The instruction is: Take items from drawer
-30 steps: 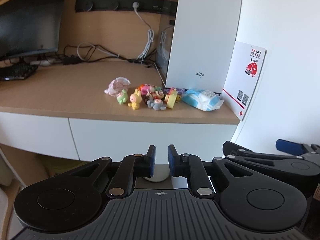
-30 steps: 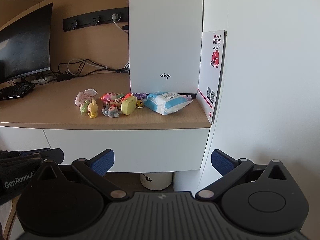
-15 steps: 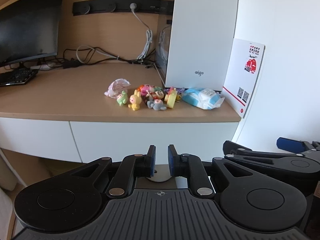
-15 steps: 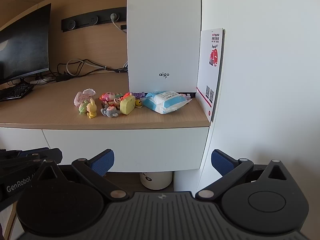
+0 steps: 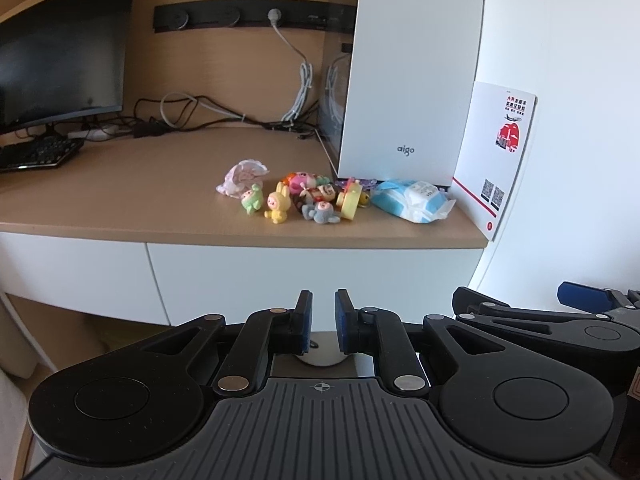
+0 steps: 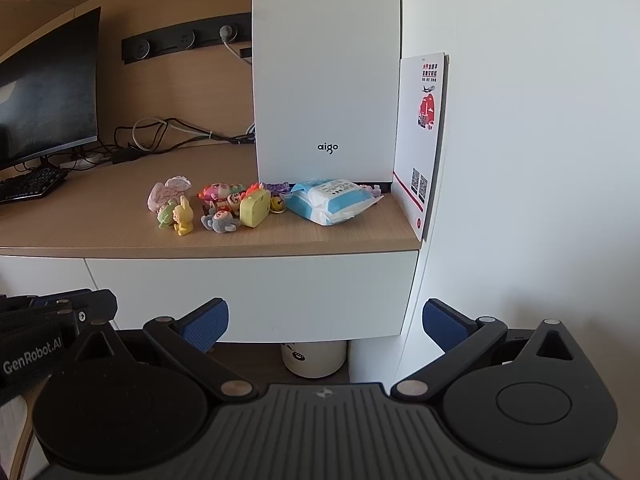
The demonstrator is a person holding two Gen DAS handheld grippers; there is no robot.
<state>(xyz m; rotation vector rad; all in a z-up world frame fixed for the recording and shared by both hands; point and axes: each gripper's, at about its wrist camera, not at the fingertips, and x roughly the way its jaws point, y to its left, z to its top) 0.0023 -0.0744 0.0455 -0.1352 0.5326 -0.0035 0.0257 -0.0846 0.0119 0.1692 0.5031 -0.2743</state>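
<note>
Left wrist view: the left gripper [image 5: 323,322] has its jaws nearly together, a narrow gap between the blue pads, holding nothing. At 12 o'clock the white drawer [image 5: 312,276] sits closed under the counter [image 5: 120,204]. Small toy figures [image 5: 298,202] and a wipes pack [image 5: 412,200] lie on top.

Right wrist view: the right gripper [image 6: 325,326] has its jaws spread wide and empty, facing the closed drawer [image 6: 248,292] at 12 o'clock. A white tower case [image 6: 326,80] stands behind the toys.

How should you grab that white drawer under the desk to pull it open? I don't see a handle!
The drawer front is flat, with no knob showing. Its lower edge hangs free above the open space below, so the open right gripper should probably come from underneath, hook its fingers behind that bottom edge, and pull straight back.
</note>
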